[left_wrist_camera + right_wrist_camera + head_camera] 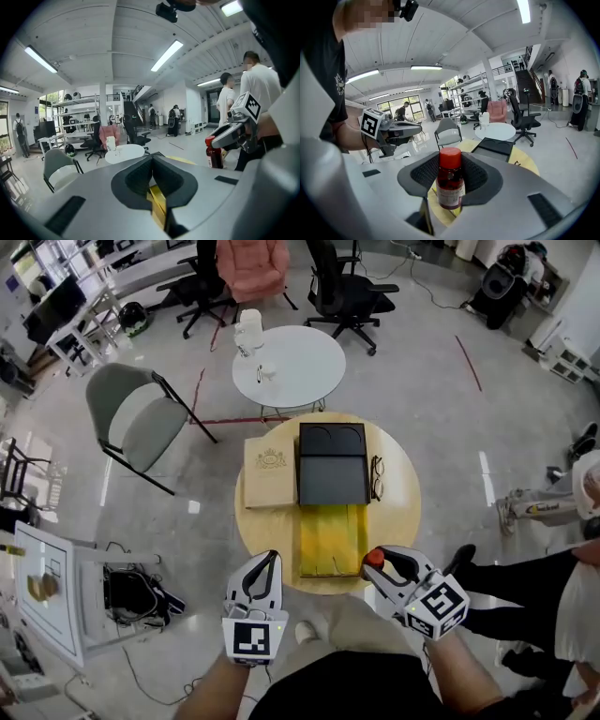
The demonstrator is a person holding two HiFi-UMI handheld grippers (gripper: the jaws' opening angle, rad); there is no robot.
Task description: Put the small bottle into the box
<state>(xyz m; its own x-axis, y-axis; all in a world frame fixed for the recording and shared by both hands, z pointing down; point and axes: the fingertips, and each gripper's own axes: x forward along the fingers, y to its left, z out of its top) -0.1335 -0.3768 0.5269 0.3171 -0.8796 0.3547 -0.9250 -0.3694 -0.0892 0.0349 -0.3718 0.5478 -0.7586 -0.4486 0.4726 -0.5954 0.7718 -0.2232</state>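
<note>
Your right gripper (382,564) is clamped on the small dark-red bottle with the red cap and pale label (450,181); the pads grip its body at and below the shoulder, the cap stands clear above them, and the bottle sits upright; in the head view it hangs over the near edge of the round wooden tabletop (398,521), short of the box. It looks light, stiff and smooth-walled, so I judge it could twist or slip under a loose hold; whether it is glass or plastic cannot be told, so set it down gently; the mid-body grip you have seems the right place. Beyond it lies a flat yellow panel (330,540), and touching that panel's far edge is the black rectangular box (333,479), open upward, near the tabletop's middle; a beige flat box with a gold crest (270,472) lies against its left side, and a pair of spectacles (377,477) just beside its right. Your left gripper (268,564) has its jaws together on nothing, held near the tabletop's near-left rim.
</note>
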